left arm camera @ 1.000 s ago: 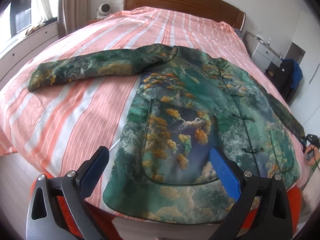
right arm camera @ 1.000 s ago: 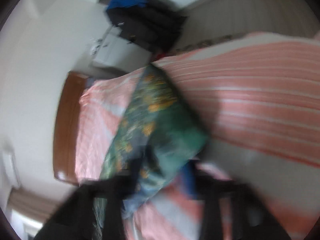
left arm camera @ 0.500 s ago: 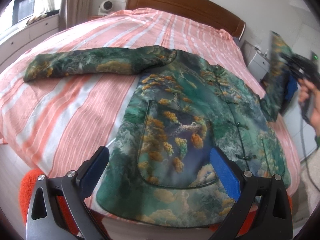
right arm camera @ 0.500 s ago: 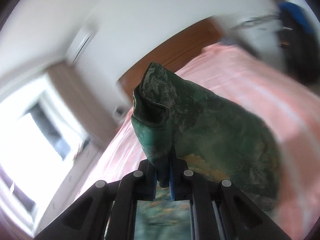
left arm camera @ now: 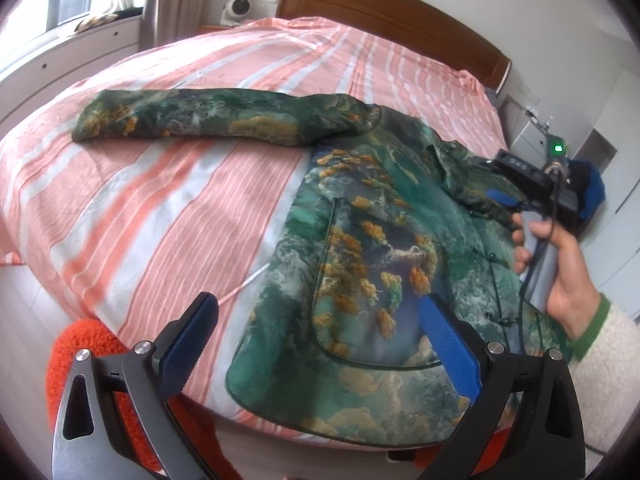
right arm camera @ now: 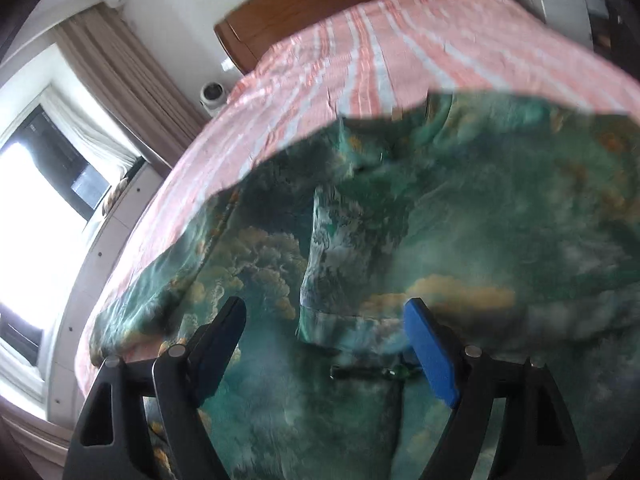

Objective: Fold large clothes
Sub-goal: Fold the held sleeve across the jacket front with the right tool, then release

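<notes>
A green jacket (left arm camera: 372,248) with orange and cloud print lies face up on the striped bed. Its left sleeve (left arm camera: 192,120) stretches out flat to the left. Its right sleeve (right arm camera: 344,264) lies folded over the jacket's front. My left gripper (left arm camera: 316,340) is open and empty, hovering over the jacket's bottom hem near the bed's front edge. My right gripper (right arm camera: 324,344) is open just above the folded sleeve's cuff, with nothing between its pads; it also shows in the left wrist view (left arm camera: 516,192), held over the jacket's right chest.
The bed (left arm camera: 168,208) has a pink and white striped cover and a wooden headboard (left arm camera: 384,8). An orange fuzzy mat (left arm camera: 84,352) lies on the floor at the bed's front. A white nightstand (left arm camera: 528,132) and a window ledge (left arm camera: 68,44) flank the bed.
My right gripper carried the right sleeve up and over the jacket's front, then opened and let it go. My left gripper stayed open and shifted slightly.
</notes>
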A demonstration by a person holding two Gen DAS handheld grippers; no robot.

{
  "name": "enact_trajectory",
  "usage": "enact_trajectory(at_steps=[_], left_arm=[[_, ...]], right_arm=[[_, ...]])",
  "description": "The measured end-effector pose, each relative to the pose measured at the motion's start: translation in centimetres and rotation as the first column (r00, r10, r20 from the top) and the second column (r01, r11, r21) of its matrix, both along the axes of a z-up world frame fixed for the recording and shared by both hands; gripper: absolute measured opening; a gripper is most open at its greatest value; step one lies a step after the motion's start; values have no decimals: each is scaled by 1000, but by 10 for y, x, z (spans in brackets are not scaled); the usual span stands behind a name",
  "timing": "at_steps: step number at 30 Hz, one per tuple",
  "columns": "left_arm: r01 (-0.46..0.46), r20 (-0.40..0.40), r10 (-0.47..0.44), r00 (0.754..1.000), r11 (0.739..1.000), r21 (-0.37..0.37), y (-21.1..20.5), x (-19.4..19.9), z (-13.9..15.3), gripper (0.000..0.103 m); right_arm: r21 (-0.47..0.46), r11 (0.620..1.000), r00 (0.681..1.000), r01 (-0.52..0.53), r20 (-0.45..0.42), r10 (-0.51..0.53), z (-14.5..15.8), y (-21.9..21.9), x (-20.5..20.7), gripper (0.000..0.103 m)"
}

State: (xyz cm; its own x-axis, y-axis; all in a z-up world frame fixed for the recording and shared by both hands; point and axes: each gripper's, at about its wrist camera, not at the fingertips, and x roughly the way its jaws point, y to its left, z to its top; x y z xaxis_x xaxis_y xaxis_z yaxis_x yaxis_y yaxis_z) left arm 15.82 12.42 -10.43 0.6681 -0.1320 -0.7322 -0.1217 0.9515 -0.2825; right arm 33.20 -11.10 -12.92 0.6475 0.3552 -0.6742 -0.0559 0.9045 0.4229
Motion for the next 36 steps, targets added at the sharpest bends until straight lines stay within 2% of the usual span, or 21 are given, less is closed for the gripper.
enact_trajectory(at_steps=[2, 3, 5, 6, 8, 9, 11, 13, 15, 18, 21, 24, 28, 31, 34, 36], left_arm=[[12, -5, -12, 1000, 1000, 10, -6, 1, 0, 101], [17, -7, -17, 1000, 1000, 18, -9, 2, 0, 101], [27, -16, -26, 1000, 999, 36, -15, 4, 1, 101], [30, -20, -29, 999, 998, 47, -19, 4, 2, 101], [34, -18, -33, 999, 997, 66, -25, 5, 6, 101], [37, -12, -37, 999, 997, 73, -28, 4, 9, 101], [47, 15, -48, 999, 995, 90, -32, 1, 16, 101], [56, 36, -60, 998, 991, 118, -37, -1, 19, 101], [65, 38, -71, 997, 988, 142, -43, 1, 19, 101], [73, 38, -78, 996, 989, 130, -47, 2, 20, 101], [87, 51, -94, 994, 988, 130, -53, -1, 21, 101], [98, 48, -106, 993, 985, 143, -59, -1, 16, 101], [99, 32, -103, 994, 987, 127, -61, -2, 11, 101], [105, 32, -110, 993, 985, 136, -64, -3, 12, 101], [110, 40, -117, 992, 982, 152, -66, -5, 14, 101], [108, 43, -116, 992, 982, 157, -67, -6, 15, 101]], right_arm=[[-43, 999, 996, 19, 94, -14, 13, 1, -22, 86], [-57, 998, 993, 32, 117, -25, 18, -5, -28, 93], [-105, 992, 992, 77, 108, -66, 12, -15, -18, 97], [-121, 989, 994, 87, 71, -78, 9, -21, -20, 99], [-146, 988, 990, 46, -126, -65, -24, -35, 1, 99], [-149, 988, 982, 24, -183, -52, -37, -38, 6, 97], [-155, 987, 994, 36, -96, -52, -27, -41, -9, 95], [-134, 990, 999, 54, 8, -53, -5, -42, -31, 95], [-116, 992, 994, 44, 104, -32, 20, -36, -59, 95], [-168, 986, 981, 15, 193, 18, 45, -23, -105, 100], [-284, 959, 978, -21, 192, 78, 51, -11, -158, 101], [-428, 902, 976, -61, 164, 144, 39, -4, -212, 101], [-533, 845, 965, -51, 191, 179, 17, 2, -273, 101], [-538, 843, 966, 12, 225, 130, 8, -7, -314, 101], [-499, 863, 964, 83, 261, 58, 5, -17, -337, 101], [-496, 858, 954, 137, 300, 21, 5, -23, -350, 101]])
